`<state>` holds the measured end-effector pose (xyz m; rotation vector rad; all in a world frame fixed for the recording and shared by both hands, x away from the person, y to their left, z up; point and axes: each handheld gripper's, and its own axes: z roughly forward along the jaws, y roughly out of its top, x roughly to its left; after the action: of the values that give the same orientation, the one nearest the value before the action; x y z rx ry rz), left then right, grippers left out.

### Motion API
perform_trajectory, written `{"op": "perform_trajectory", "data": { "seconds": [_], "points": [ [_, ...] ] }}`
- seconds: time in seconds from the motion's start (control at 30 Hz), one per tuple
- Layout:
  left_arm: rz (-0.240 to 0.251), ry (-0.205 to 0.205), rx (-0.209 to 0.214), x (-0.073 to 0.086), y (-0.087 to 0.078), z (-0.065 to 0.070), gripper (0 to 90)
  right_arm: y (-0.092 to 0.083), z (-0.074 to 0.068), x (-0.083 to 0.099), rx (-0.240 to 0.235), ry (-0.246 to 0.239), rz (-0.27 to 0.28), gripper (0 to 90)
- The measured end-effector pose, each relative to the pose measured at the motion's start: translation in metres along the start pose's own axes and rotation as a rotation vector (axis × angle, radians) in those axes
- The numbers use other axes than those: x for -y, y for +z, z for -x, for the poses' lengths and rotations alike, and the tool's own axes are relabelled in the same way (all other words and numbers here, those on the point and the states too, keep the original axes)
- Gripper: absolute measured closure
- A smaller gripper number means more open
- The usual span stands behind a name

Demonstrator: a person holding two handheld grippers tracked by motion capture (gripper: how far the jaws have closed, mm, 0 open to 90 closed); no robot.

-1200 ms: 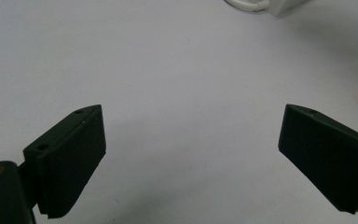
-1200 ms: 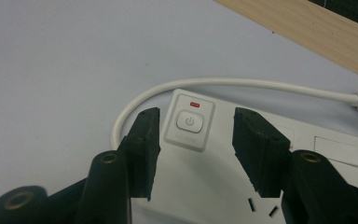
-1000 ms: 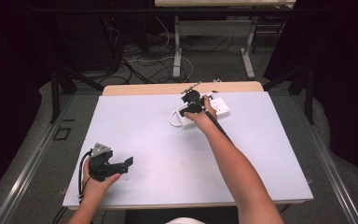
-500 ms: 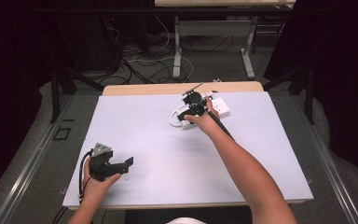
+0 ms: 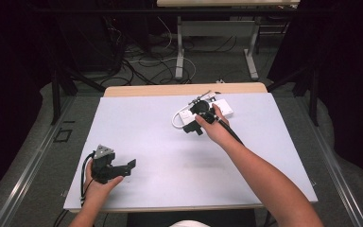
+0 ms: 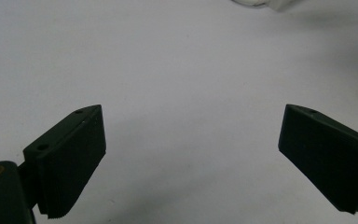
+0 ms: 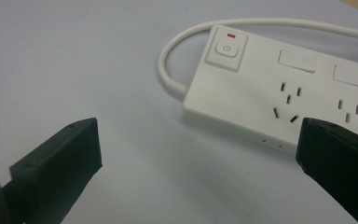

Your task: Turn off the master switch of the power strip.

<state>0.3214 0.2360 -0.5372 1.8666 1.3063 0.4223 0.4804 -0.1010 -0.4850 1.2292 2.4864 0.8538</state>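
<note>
A white power strip lies flat at the far middle of the white table, with a power button and a red mark at its end. Its white cord loops off that end. My right gripper hovers just in front of the strip, open; its jaws have just been opening and nothing is between them. At the front left of the table my left gripper is also open, over bare table, with nothing between its fingers.
A wooden board edge runs along the table's far side. Behind it, on the floor, are several loose cables and the legs of another table. Dark curtains close off both sides.
My right gripper has drawn back from the power strip toward the person, and its jaws have spread wider. The left gripper has stayed where it was.
</note>
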Motion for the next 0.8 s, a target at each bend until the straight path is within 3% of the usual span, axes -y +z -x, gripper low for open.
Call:
{"op": "perform_trajectory", "data": {
  "seconds": [0.2,0.3,0.33,0.43,0.6,0.7,0.8],
  "points": [
    [0.005,0.002,-0.004,0.000,0.001,0.000,7.3,-0.013,-0.006,0.012,-0.009,-0.038,0.015,0.0],
    [0.001,0.008,-0.001,0.000,0.001,0.000,7.3,-0.022,-0.008,0.018,-0.023,-0.045,-0.014,0.0],
    [-0.007,0.014,0.000,0.000,0.000,0.000,7.3,-0.022,-0.007,0.021,-0.024,-0.062,0.025,0.0],
    [-0.001,0.008,0.001,0.000,0.001,0.000,7.3,-0.029,-0.008,0.027,-0.025,-0.072,-0.002,0.0],
    [0.002,0.002,0.000,0.000,0.001,0.000,7.3,-0.036,-0.008,0.042,-0.037,-0.082,0.050,0.0],
    [0.006,0.000,-0.003,0.000,0.001,0.001,7.4,-0.043,-0.006,0.050,-0.035,-0.090,0.029,0.0],
    [0.004,-0.002,0.000,0.000,0.002,0.001,7.4,-0.049,-0.003,0.059,-0.033,-0.090,0.054,0.0]
  ]
}}
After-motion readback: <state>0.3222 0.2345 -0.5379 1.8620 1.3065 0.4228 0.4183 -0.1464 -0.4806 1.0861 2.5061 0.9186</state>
